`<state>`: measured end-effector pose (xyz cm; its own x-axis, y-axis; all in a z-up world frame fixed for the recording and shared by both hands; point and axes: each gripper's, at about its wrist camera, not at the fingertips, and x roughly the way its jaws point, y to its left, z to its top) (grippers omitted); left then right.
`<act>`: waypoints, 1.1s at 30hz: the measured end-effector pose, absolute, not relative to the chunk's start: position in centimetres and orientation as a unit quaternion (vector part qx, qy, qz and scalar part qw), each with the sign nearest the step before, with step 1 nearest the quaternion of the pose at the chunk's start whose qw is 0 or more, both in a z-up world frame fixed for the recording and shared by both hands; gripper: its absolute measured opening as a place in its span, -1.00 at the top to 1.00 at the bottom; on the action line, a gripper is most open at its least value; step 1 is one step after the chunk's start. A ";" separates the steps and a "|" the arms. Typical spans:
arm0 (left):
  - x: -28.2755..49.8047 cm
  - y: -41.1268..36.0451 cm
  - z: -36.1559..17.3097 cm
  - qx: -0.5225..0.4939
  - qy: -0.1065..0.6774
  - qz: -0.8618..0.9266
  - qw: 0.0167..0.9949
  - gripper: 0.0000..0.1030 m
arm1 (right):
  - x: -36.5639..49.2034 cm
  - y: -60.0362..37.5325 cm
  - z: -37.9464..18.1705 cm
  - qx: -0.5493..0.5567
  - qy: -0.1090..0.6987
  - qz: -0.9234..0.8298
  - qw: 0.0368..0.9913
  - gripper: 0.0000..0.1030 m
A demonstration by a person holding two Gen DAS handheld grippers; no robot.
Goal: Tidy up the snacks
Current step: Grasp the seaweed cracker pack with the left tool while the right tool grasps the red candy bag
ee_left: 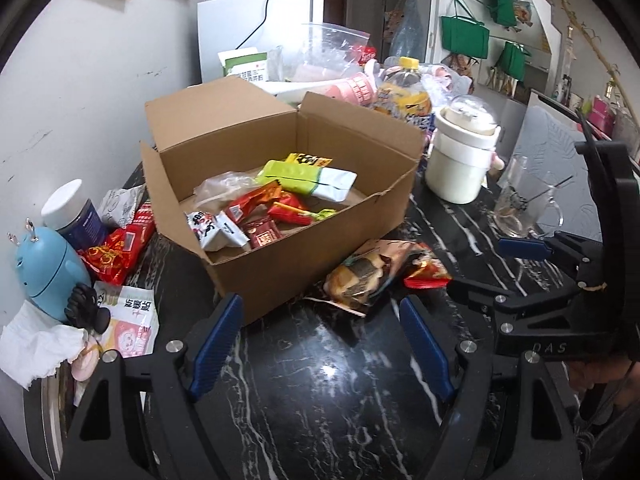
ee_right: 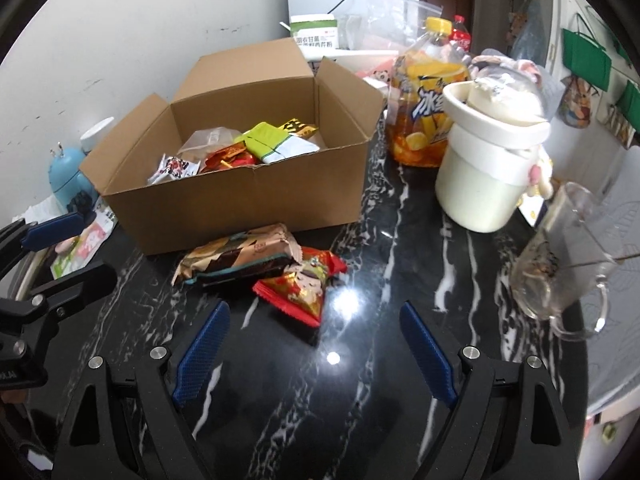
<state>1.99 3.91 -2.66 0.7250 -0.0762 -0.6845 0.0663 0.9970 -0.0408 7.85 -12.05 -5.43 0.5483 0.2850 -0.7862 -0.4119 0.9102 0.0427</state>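
An open cardboard box (ee_left: 320, 248) (ee_right: 248, 204) on a black marble table holds several snack packets. In front of it lie a brown and gold packet (ee_left: 360, 280) (ee_right: 236, 258) and a small red packet (ee_left: 426, 274) (ee_right: 300, 286). My left gripper (ee_left: 320, 316) is open and empty, just short of the box corner and the brown packet. My right gripper (ee_right: 316, 320) is open and empty, its jaws either side of the red packet's near end. It also shows in the left wrist view (ee_left: 484, 266). The left gripper shows at the left of the right wrist view (ee_right: 84, 244).
Left of the box stand a blue gadget (ee_left: 48, 268), a white-capped jar (ee_left: 70, 212) and more packets (ee_left: 116, 252). On the right are a cream pot (ee_right: 488, 152), a glass mug (ee_right: 568, 264) and an orange drink bottle (ee_right: 424, 92). Clutter lies behind the box.
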 end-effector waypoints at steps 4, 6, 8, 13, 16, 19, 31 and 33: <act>2.6 4.4 -3.0 -0.015 0.374 -0.040 0.927 -0.55 | 9.7 -11.5 -6.2 -0.070 0.438 0.198 0.874 -0.70; 3.0 4.6 -3.2 -0.019 0.375 -0.042 0.926 -0.55 | 10.6 -11.2 -6.7 -0.071 0.442 0.198 0.872 -0.69; 3.2 4.6 -3.3 -0.019 0.375 -0.044 0.926 -0.55 | 11.4 -10.9 -7.3 -0.075 0.448 0.199 0.869 -0.67; 4.1 4.6 -3.7 -0.022 0.378 -0.053 0.924 -0.55 | 12.5 -10.7 -8.8 -0.070 0.471 0.216 0.852 -0.28; 4.8 4.4 -4.0 -0.027 0.384 -0.065 0.921 -0.55 | 12.8 -11.1 -9.4 -0.043 0.488 0.238 0.839 0.18; 5.6 3.9 -4.4 -0.031 0.388 -0.082 0.918 -0.55 | 12.5 -11.7 -9.5 -0.048 0.486 0.232 0.841 0.21; 8.6 0.5 -6.6 0.014 0.400 -0.139 0.906 -0.55 | 10.4 -17.3 -8.9 -0.015 0.494 0.185 0.849 0.23; 9.3 -0.3 -7.1 0.029 0.407 -0.148 0.901 -0.55 | 10.0 -18.1 -8.8 -0.013 0.494 0.179 0.850 0.23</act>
<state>9.28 -0.29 -7.08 0.6242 -0.2441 -0.7421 0.2905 0.9543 -0.0695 10.04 -18.08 -8.81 0.4468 0.2926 -0.8454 -0.3174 0.9354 0.1560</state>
